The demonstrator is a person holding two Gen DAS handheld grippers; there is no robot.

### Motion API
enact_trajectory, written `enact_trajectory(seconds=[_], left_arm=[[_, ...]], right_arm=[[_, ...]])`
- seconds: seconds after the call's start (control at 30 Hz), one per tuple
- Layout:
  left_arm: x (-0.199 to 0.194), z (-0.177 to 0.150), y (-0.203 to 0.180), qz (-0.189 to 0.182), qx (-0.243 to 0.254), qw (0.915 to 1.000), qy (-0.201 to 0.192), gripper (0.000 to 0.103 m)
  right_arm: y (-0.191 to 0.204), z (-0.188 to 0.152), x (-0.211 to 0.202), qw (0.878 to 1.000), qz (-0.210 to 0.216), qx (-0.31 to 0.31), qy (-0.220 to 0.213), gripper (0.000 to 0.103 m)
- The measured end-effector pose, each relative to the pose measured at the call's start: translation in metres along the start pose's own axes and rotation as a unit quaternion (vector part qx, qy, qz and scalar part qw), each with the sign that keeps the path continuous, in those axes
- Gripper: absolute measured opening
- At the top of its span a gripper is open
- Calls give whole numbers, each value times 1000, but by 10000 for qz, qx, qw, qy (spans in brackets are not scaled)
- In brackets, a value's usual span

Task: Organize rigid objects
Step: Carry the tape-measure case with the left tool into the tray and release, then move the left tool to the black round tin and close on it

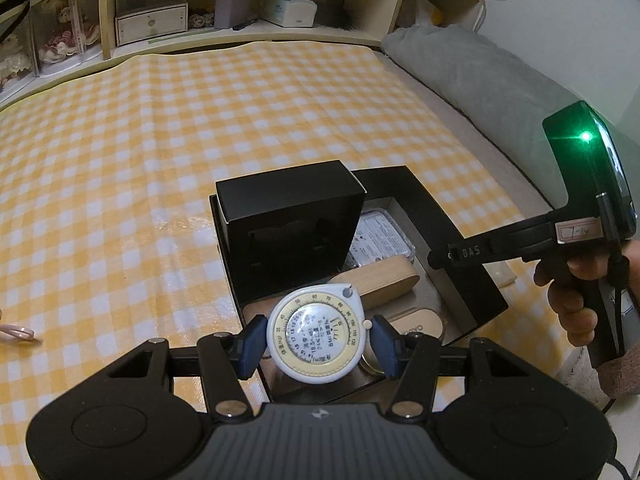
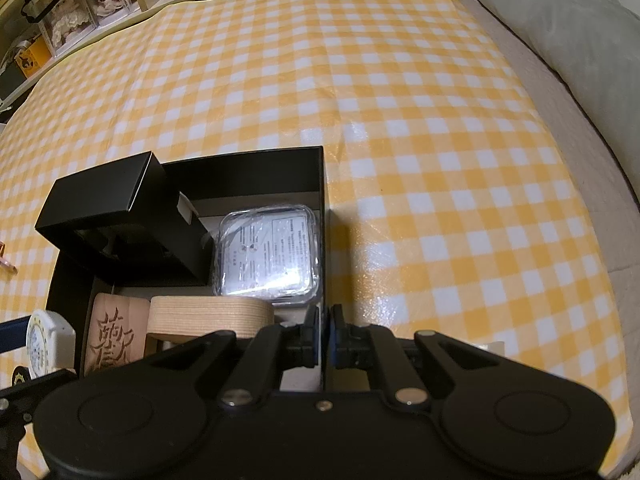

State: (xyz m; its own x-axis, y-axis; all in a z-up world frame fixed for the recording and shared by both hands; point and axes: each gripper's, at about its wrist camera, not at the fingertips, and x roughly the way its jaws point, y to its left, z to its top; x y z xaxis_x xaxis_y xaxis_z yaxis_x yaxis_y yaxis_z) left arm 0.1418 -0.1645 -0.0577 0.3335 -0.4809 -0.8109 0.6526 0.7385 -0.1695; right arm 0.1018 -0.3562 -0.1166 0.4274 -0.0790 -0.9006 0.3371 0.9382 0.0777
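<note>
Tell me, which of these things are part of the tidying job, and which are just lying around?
Part of the job:
round tape measure, held in the left gripper
black tray, its wall pinched by the right gripper
small black box
wooden case
clear square case

Lying about:
grey pillow
tissue box

Both grippers were matte black with blue fingertip pads (image 1: 253, 345) and silver pivot screws (image 1: 230, 407). The right gripper (image 1: 440, 259) bore white "DAS" lettering, a red-bordered label, a glowing green light and a thin black cable.
</note>
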Motion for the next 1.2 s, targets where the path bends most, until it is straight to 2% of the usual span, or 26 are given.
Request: enact_trajectory(seconds=[0.1, 0.2, 0.33, 0.47, 0.83, 0.93, 1.2], left_arm=[[-1, 0, 3, -72, -110, 9999, -34, 58], [-3, 0, 3, -95, -130, 9999, -61, 76], [-5, 3, 0, -161, -178, 9997, -81, 84], [-5, 3, -2, -169, -249, 9995, -54, 86], [-13, 0, -6, -137, -200, 9997, -31, 103], [-19, -3, -5, -214, -189, 9996, 2, 103], [-34, -8, 2, -49, 424, 9988, 230, 103]], right_arm=[[0, 0, 0, 10000, -2, -1, 2, 6], [0, -1, 0, 10000, -3, -9, 7, 6], [1, -1, -1, 10000, -4, -15, 10, 6], [1, -1, -1, 10000, -4, -8, 9, 6], [2, -2, -1, 10000, -4, -8, 12, 6], [3, -2, -2, 10000, -6, -12, 12, 6], [3, -2, -2, 10000, -15, -14, 15, 6]])
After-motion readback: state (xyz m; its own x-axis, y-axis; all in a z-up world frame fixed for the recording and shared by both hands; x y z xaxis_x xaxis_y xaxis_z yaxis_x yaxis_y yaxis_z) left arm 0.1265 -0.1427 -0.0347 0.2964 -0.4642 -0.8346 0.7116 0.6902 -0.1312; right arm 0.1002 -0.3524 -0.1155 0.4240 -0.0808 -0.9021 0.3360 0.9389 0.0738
